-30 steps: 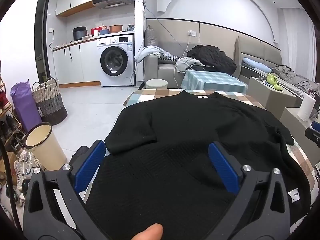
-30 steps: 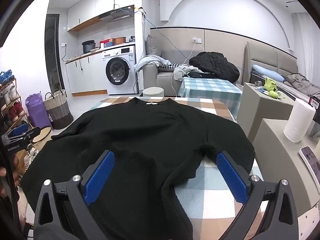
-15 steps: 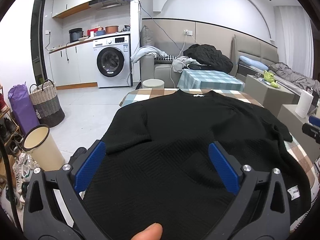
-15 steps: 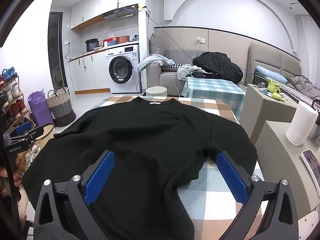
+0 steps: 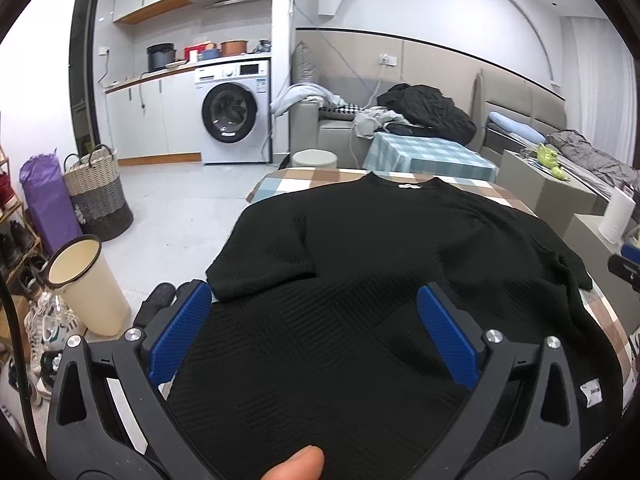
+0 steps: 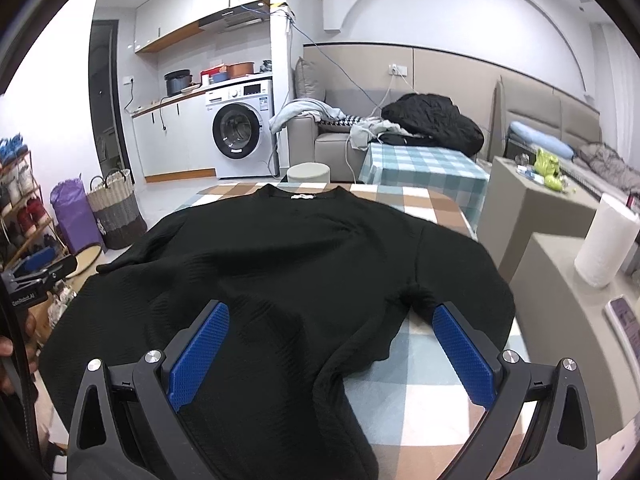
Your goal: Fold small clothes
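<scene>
Left gripper [image 5: 314, 336] has its jaws wide apart, holding nothing, hovering over the near-left part of the black sweater [image 5: 384, 264]. The sweater lies spread flat on the checked table [image 6: 424, 364], collar at the far edge, hem hanging over the near edge. The left sleeve [image 5: 264, 256] is folded in by the left edge; the right sleeve [image 6: 460, 276] drapes toward the right edge. Right gripper [image 6: 330, 346] also spread wide, empty, above the near-right hem. My read: textured knit, soft and limp, moderately light, grippy not slick, will sag and stretch if lifted by one point. Best to pinch a doubled edge: left at the sleeve cuff or shoulder seam, right at the right cuff, then fold inward. Risk: the overhanging hem drags the sweater off the near edge.
</scene>
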A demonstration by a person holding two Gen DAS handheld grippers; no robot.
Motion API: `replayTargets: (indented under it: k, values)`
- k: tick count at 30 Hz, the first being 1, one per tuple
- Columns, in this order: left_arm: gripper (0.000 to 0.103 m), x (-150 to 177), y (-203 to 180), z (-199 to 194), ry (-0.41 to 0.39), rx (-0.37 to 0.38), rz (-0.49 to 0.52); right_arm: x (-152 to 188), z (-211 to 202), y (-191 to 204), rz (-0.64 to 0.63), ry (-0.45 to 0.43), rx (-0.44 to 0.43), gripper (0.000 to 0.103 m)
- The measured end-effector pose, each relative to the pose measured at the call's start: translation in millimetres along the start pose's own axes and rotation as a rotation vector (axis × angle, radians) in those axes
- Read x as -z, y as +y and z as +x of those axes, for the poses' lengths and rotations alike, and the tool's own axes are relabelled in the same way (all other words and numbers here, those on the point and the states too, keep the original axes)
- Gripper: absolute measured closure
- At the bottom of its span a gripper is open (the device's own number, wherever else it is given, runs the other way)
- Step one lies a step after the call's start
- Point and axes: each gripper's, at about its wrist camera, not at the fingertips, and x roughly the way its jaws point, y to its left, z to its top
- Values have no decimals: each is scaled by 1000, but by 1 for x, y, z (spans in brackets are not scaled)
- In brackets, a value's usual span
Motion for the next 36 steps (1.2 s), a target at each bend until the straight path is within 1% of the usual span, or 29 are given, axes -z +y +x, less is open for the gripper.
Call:
replayTargets:
  k: [4, 6, 9, 11, 13, 17, 20, 25, 28, 30, 36]
  values:
    - [1, -3, 3, 2, -8, -9, -15, 4, 5, 0, 15, 4, 19, 0]
    - [1, -5, 2, 4, -8, -11, -4, 5, 7, 0, 26, 5, 19, 0]
    - [1, -8, 0, 6, -13, -18, 4, 8, 8, 4, 38, -17, 31, 0]
    - [1, -11, 0, 8, -11, -10, -2, 10, 11, 7, 25, -31, 29, 0]
    - [1, -13, 0, 11, -3, 5, -3, 9, 13, 7, 7, -41, 45, 0]
    - [1, -17, -1, 20, 11, -8, -18, 7, 18, 3, 31, -59, 56, 0]
    - [1, -17, 0, 25, 21, -12, -45, 6, 25, 3, 37, -45, 32, 0]
    - [1, -15, 4, 31, 26, -30, -69, 0, 31, 6, -2, -62, 27, 0]
    - [1, -15, 11, 31, 26, -27, -82, -5, 34, 6, 9, -67, 13, 0]
    - [1, -15, 14, 29, 20, -49, -74, -5, 36, 5, 23, -58, 3, 0]
    - [1, -11, 18, 24, -7, -66, -33, -7, 33, 3, 54, -66, 8, 0]
